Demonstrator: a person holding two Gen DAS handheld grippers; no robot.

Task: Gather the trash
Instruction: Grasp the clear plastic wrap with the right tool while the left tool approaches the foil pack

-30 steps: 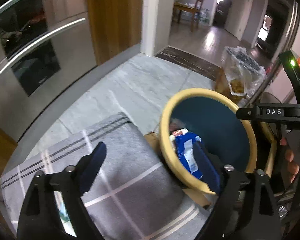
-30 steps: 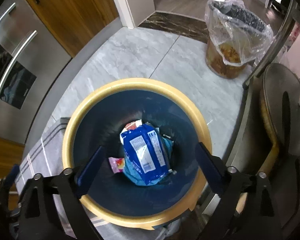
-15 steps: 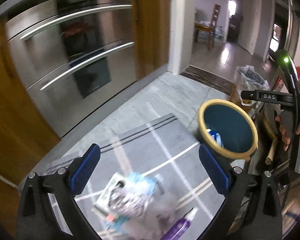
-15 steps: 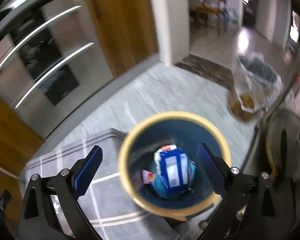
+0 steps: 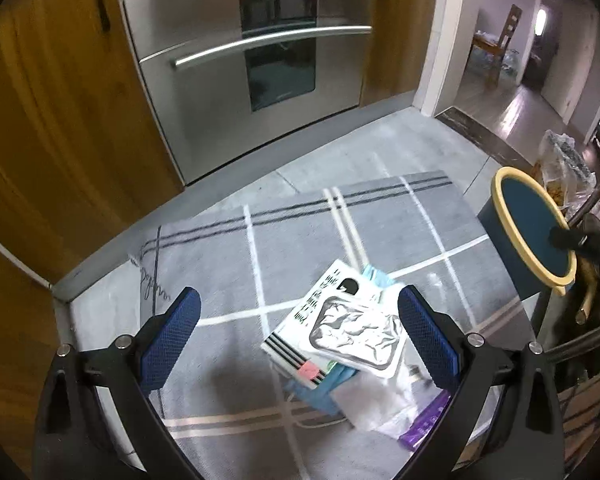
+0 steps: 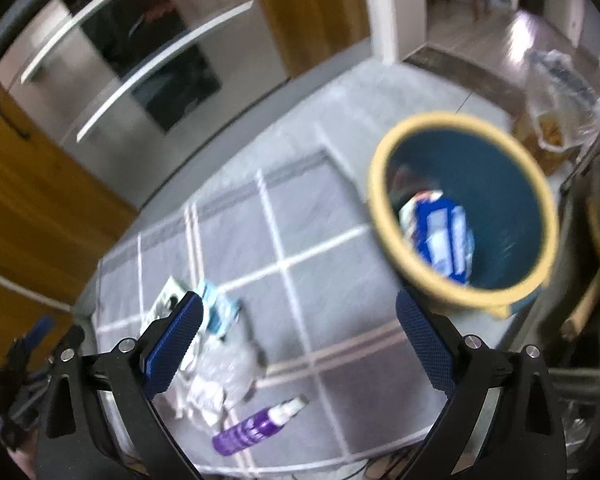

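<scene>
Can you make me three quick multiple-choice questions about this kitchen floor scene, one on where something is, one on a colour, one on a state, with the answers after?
1. Where does the purple bottle lie?
A. In the bin
B. On the grey rug
C. On a chair

2. What colour is the bin's rim?
A. Yellow
B. Red
C. White

3. How is the left gripper?
A. Shut on the packet
B. Shut on nothing
C. Open, holding nothing

Answers:
1. B, the bottle lies on its side on the rug, near the pile of litter and outside the bin.
2. A, a yellow band rings the dark blue bin.
3. C, its blue pads stand wide apart above the white packet, touching nothing.
</scene>
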